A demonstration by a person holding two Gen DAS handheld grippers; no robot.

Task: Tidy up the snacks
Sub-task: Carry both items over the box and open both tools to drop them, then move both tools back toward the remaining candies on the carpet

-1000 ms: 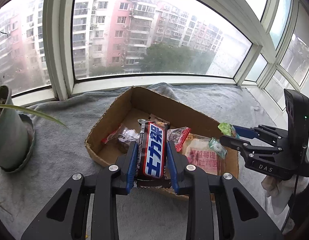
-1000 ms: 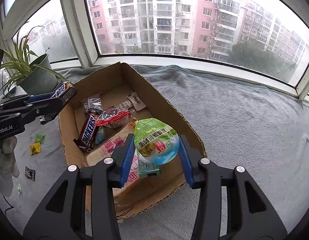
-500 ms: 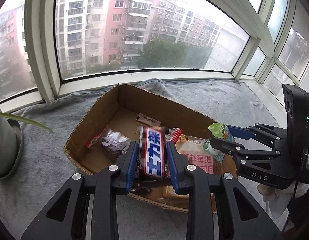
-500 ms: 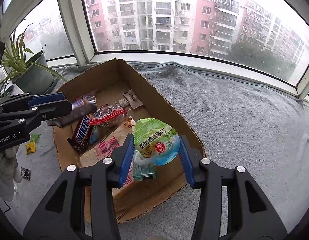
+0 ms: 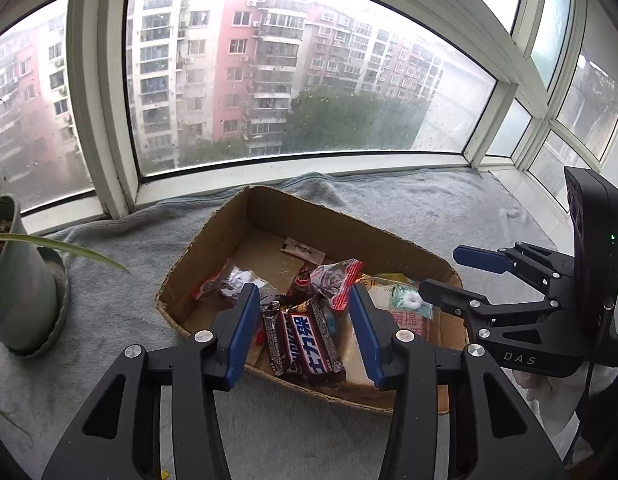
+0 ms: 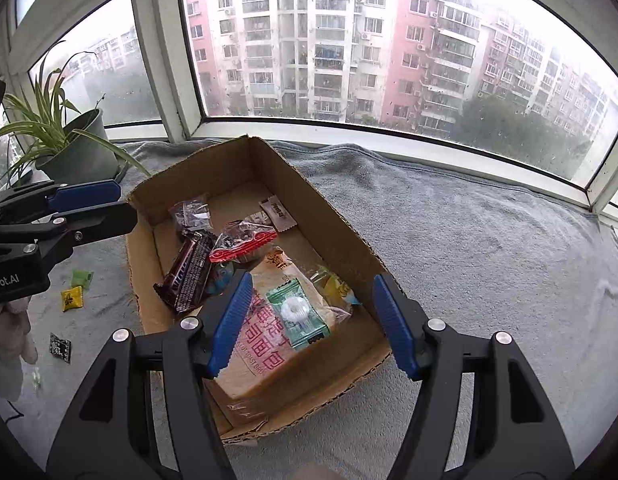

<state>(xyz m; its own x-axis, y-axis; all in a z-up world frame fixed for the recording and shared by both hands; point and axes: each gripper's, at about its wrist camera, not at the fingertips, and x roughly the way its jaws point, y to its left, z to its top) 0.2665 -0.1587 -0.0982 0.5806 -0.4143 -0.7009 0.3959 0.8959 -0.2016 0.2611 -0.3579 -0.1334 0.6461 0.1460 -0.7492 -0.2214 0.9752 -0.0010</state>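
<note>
Left wrist view: the left gripper (image 5: 301, 330) stands with its jaws spread wide and nothing between them, above the near edge of the cardboard box (image 5: 213, 248). Below it the chocolate bar (image 5: 315, 346) lies flat in the box beside a second dark bar, its long axis running from the near wall toward the far wall, tilted a little to the left at its far end. Half a second ago this bar was clamped upright between the blue pads; now it is released and resting on the other snacks.

Right wrist view shows the right gripper (image 6: 313, 320) likewise wide open and empty over the box (image 6: 341, 240). The green candy packet (image 6: 299, 314) lies on the bread bag (image 6: 265, 340), its long axis slanting from upper left to lower right. Earlier a round green packet was held between these pads; that one is gone from the grip. A potted plant (image 6: 75, 152) stands at the window, and small candies (image 6: 71, 298) lie on the grey towel (image 6: 469, 248) left of the box.
</note>
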